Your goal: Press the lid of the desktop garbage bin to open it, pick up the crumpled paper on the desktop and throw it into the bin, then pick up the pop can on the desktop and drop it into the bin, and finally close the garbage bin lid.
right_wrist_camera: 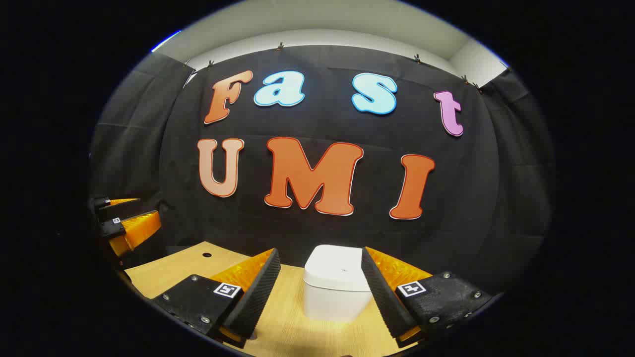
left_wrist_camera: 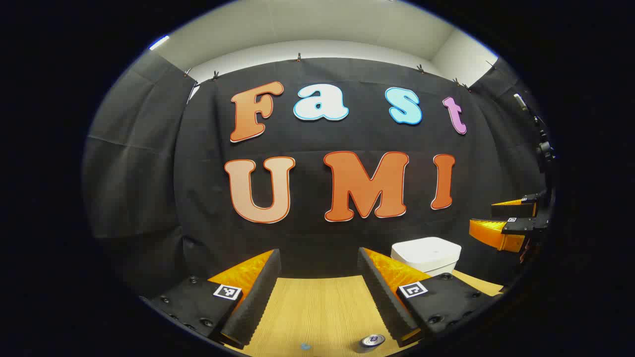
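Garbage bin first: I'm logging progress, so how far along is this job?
Nothing looks done: the garbage bin lid is shut, and the pop can stands on the wooden desktop. Nothing is in hand; left gripper and right gripper are open. Pressing the lid, both drops and closing remain.

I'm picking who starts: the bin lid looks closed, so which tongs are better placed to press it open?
Probably the right tongs: the white bin sits straight ahead between its open fingers. For the left tongs, the bin lies off to the side, beyond one finger.
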